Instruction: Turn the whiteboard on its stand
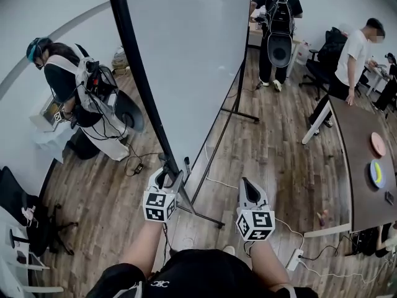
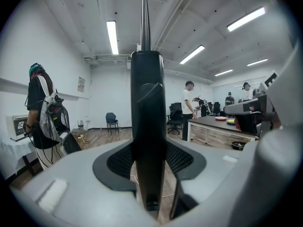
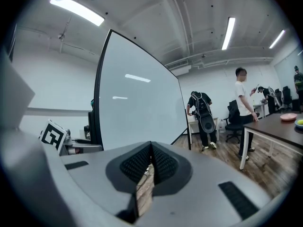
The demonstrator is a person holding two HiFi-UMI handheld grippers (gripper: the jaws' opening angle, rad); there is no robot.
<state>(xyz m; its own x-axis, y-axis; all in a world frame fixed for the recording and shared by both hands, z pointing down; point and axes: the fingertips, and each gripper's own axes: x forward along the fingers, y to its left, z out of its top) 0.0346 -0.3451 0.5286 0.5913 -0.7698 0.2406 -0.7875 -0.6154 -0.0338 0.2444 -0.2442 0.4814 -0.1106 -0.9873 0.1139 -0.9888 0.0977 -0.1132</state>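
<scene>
Head view, dishes: a plate (image 1: 377, 174) is lying on the brown counter (image 1: 353, 160), carrying something yellow.
Head view, grippers: the left gripper (image 1: 166, 179) is meeting the black frame (image 1: 133, 61) of the whiteboard (image 1: 186, 61); the right gripper (image 1: 248, 188) is hovering beside it, apart.
Left gripper view: the jaws are clamping the black frame.
Right gripper view: the jaws are pressing together, empty; the whiteboard is standing ahead to the left.
Room: the stand (image 1: 208, 218) is resting on the wood floor (image 1: 267, 141).
</scene>
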